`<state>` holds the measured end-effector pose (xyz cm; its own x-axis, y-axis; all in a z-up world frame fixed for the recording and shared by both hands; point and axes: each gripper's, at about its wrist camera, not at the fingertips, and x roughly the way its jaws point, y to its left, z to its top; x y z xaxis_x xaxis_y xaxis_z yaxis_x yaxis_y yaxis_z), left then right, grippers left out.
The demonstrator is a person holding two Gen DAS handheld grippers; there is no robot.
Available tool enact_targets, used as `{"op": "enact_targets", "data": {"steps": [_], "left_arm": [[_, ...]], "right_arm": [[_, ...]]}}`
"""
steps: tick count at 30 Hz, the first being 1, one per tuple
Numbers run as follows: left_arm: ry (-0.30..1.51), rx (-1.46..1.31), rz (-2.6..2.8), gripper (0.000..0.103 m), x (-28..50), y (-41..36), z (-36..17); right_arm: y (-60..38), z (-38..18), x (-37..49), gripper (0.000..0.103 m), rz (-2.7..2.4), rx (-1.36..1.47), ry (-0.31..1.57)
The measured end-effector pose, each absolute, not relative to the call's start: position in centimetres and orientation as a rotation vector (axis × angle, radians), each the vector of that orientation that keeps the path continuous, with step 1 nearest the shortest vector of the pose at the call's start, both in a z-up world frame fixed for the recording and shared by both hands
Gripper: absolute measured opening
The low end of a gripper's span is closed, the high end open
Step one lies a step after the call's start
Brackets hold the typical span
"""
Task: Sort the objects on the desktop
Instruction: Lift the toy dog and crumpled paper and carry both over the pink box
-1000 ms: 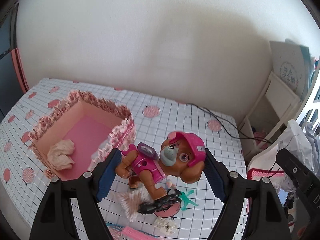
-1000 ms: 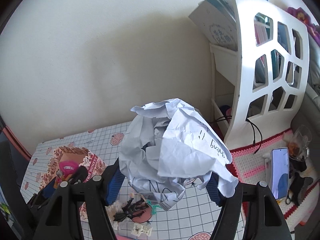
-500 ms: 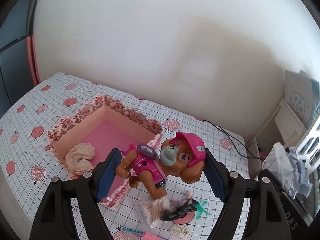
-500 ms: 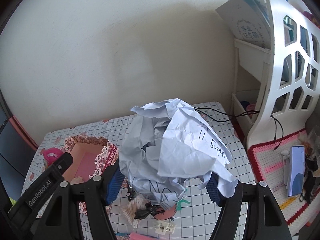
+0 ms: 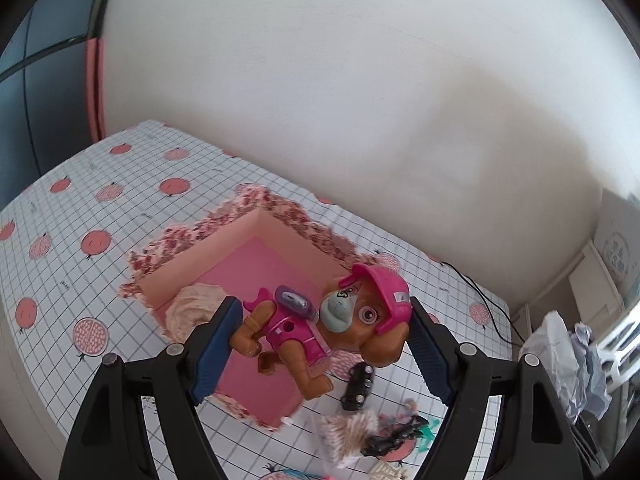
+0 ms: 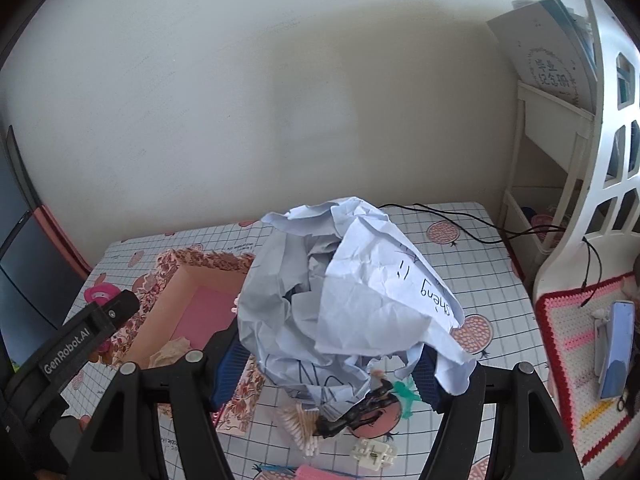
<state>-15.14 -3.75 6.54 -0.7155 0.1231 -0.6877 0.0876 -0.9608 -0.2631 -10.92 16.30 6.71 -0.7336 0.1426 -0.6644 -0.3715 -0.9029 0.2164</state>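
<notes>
L gripper (image 5: 322,340) clamps toy pup (image 5: 332,328) over pink box (image 5: 256,232); R gripper (image 6: 326,364) clamps crumpled paper (image 6: 344,292). Cotton swabs (image 6: 298,422), clip (image 6: 374,454) etc. left unsorted.

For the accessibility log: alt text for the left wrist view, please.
The left gripper holds a toy dog in a pink cap between its jaws, over a pink box with a beige lump inside. The box sits on a grid-patterned tablecloth beside cotton swabs and small clutter.
</notes>
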Motion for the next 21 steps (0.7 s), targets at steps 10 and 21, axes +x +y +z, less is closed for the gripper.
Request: {"op": "enact_targets", "data": {"steps": [10, 21], "left_arm": [[-0.619, -1.195, 2.937, 0.081, -15.3, -11.0, 6.0], [-0.825, -1.203, 2.96, 0.081, -14.8, -17.2, 5.0]], "right_arm": [[12.0, 6.1, -12.8, 0.073, 2.717, -1.024, 0.433], [5.7, 5.2, -15.3, 0.073, 2.816, -1.091, 0.324]]}}
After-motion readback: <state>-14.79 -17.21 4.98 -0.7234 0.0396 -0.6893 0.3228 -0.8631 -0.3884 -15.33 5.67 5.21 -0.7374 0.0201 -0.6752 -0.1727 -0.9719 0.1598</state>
